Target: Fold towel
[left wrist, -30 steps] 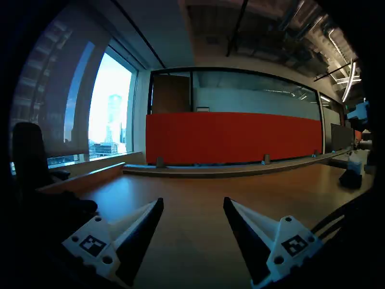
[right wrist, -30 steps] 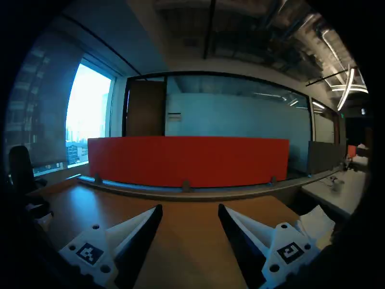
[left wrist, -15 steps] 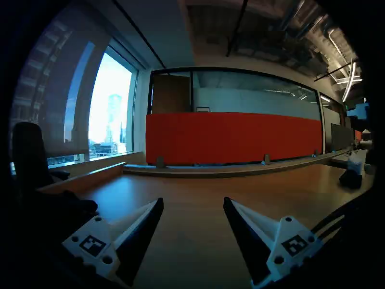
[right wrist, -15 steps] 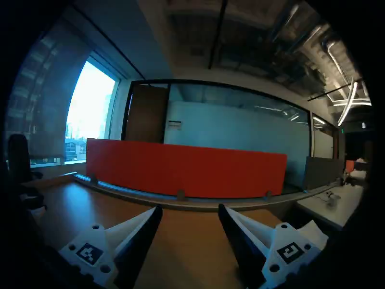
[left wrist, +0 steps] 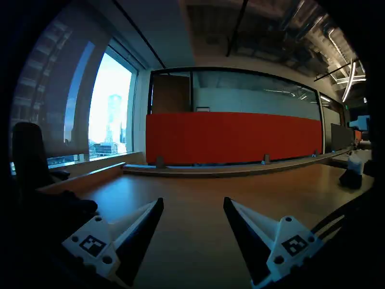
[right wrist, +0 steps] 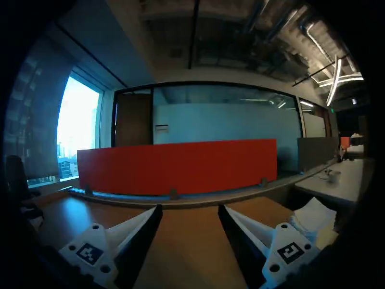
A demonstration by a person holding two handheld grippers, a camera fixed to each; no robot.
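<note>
My left gripper (left wrist: pixel 193 200) hovers open just above a wooden table (left wrist: pixel 192 226), with nothing between its white fingers (left wrist: pixel 139 221). In the right gripper view my right gripper (right wrist: pixel 190 207) is also open and empty over the same brown tabletop (right wrist: pixel 192 250). A pale crumpled item (right wrist: pixel 313 216) lies by the right finger at the table's right side; I cannot tell whether it is cloth or paper.
A red partition (left wrist: pixel 231 137) runs along the table's far edge. A dark office chair (left wrist: pixel 29 159) and a dark heap (left wrist: pixel 67 207) sit at the left near the window. A small dark object with a pale top (left wrist: pixel 352 172) stands at the right. Another desk (right wrist: pixel 332 180) lies beyond.
The right gripper has tilted upward and swung slightly to the right, so more ceiling shows and the partition has slid left. The left gripper has stayed still.
</note>
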